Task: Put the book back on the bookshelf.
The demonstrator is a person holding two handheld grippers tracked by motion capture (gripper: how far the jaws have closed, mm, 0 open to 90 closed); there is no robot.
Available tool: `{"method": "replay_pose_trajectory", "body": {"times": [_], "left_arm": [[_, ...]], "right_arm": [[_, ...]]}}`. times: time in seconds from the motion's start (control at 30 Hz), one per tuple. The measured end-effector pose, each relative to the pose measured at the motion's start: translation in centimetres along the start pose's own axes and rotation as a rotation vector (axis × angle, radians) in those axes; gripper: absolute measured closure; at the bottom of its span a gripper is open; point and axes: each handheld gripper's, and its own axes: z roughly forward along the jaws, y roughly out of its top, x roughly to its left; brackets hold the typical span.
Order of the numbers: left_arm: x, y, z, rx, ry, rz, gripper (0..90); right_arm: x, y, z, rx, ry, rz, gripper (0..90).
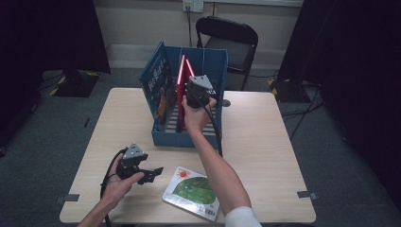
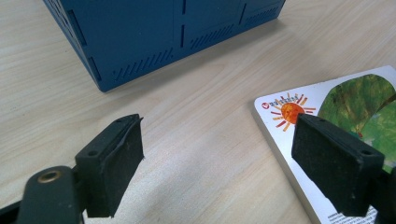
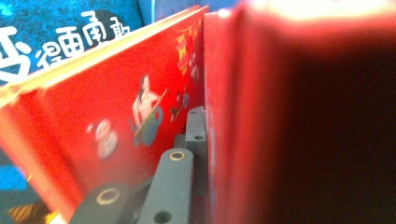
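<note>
Right gripper view: jaws were pinched on a red book (image 3: 243, 93), pressed against its face; a second red book (image 3: 116, 107) with small figures leaned just beside it, and a blue book (image 3: 60, 28) with white characters stood behind.

High view: right gripper (image 1: 198, 92) was at the top of the blue box (image 1: 189, 137), holding its red book (image 1: 190, 71) upright inside; the second red book (image 1: 180, 85) stood alongside, the blue book (image 1: 158, 85) against the box's left wall. The box sat at the middle of the bench (image 1: 265, 142).

Left gripper view: jaws were spread, nothing between them, low over the bench (image 2: 196, 140). A white book (image 2: 327, 107) with sun and green leaf lay flat beneath the right-hand jaw; the box (image 2: 140, 37) stood beyond.

High view: left gripper (image 1: 153, 174) rested near the front edge, just left of the white book (image 1: 194, 191).
</note>
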Motion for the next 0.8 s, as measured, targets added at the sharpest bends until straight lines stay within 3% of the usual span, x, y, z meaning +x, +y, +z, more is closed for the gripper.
{"method": "replay_pose_trajectory", "body": {"times": [0.33, 0.63, 0.8], "left_arm": [[-0.5, 0.2, 0.2, 0.01, -0.005, 0.025, 16.4], [-0.3, 0.1, 0.2, 0.011, -0.003, 0.018, 16.4], [-0.5, 0.2, 0.3, 0.011, -0.003, 0.025, 16.4]], "right_arm": [[-0.3, -1.7, -2.6, 0.021, 0.052, -0.004, 77.1], [-0.9, -3.7, -4.4, 0.059, 0.13, -0.021, 68.8], [-1.7, -5.0, -5.6, 0.09, 0.183, -0.024, 69.0]]}}
